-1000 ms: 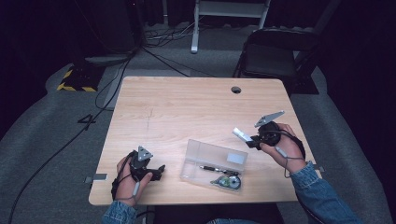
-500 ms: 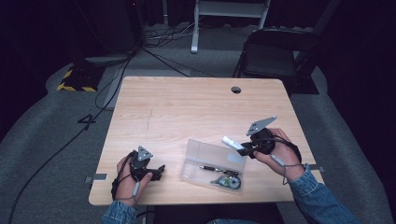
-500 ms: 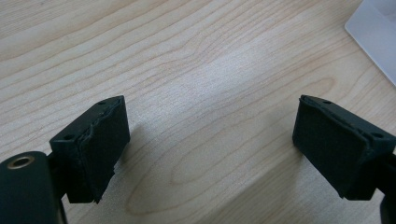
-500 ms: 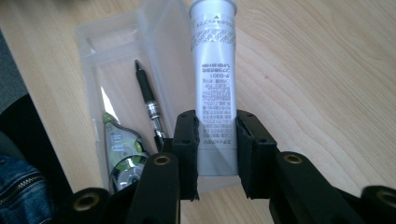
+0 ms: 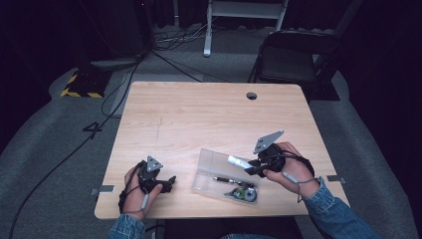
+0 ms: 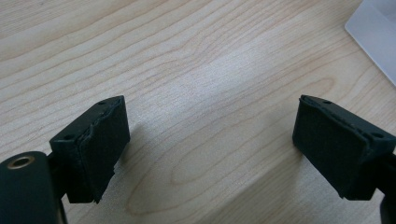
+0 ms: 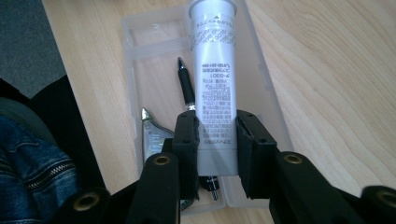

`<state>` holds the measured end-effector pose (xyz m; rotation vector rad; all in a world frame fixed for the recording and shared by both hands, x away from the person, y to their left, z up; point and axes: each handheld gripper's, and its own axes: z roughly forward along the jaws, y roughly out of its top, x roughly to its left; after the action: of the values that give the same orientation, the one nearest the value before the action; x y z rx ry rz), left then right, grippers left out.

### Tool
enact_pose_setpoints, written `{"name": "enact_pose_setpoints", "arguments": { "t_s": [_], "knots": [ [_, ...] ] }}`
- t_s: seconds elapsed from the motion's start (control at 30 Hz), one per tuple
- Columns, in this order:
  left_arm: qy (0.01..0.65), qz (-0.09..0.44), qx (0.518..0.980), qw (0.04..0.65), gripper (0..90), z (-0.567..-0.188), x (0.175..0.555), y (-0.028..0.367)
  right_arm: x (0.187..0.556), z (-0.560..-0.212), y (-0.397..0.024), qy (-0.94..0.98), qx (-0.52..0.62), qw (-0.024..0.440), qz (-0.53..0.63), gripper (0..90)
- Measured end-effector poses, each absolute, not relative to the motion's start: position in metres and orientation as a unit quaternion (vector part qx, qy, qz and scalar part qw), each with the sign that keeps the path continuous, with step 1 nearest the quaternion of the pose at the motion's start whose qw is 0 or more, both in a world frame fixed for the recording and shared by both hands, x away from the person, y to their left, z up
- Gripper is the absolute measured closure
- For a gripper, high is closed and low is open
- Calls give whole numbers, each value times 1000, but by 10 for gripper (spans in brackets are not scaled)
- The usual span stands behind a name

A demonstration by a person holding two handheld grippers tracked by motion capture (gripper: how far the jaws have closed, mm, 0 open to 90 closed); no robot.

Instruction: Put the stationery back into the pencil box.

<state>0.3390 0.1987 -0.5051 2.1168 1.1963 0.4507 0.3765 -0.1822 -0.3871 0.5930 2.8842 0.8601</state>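
A clear plastic case [image 5: 211, 172] lies open near the table's front edge, with a black pen [image 5: 230, 180] and a correction-tape dispenser [image 5: 242, 194] inside. My right gripper [image 5: 251, 167] is shut on a white tube with printed text [image 5: 237, 161] and holds it over the case's right part. In the right gripper view the tube [image 7: 214, 70] runs forward from between the pads [image 7: 187, 140], above the case [image 7: 144, 42], the pen [image 7: 187, 84] and the dispenser [image 7: 152, 133]. My left gripper [image 5: 166, 184] rests at the front left, open, with bare wood between its pads [image 6: 100, 144].
The wooden table [image 5: 199, 114] has a round cable hole [image 5: 252, 95] at the back right. A corner of the case [image 6: 373, 37] shows at the upper right of the left gripper view. A dark chair [image 5: 293, 59] stands behind the table, cables on the floor.
My right gripper has carried the white tube leftward, from beside the case to over its right part. The left gripper has stayed put.
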Motion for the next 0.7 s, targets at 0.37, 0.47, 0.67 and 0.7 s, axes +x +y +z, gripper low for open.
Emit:
{"name": "enact_pose_setpoints", "arguments": {
  "t_s": [0.37,0.47,0.67,0.7],
  "knots": [
    [457,172,808,328,114,-505,339,199,370,-395,-167,948,165,17,270,717],
    [457,172,808,329,115,-505,339,199,368,-398,-163,951,161,10,263,717],
    [457,172,808,329,114,-505,339,199,366,-407,-154,959,146,-7,241,717],
    [455,172,810,328,114,-505,339,199,366,-409,-152,961,145,-9,236,717]
  ]
}}
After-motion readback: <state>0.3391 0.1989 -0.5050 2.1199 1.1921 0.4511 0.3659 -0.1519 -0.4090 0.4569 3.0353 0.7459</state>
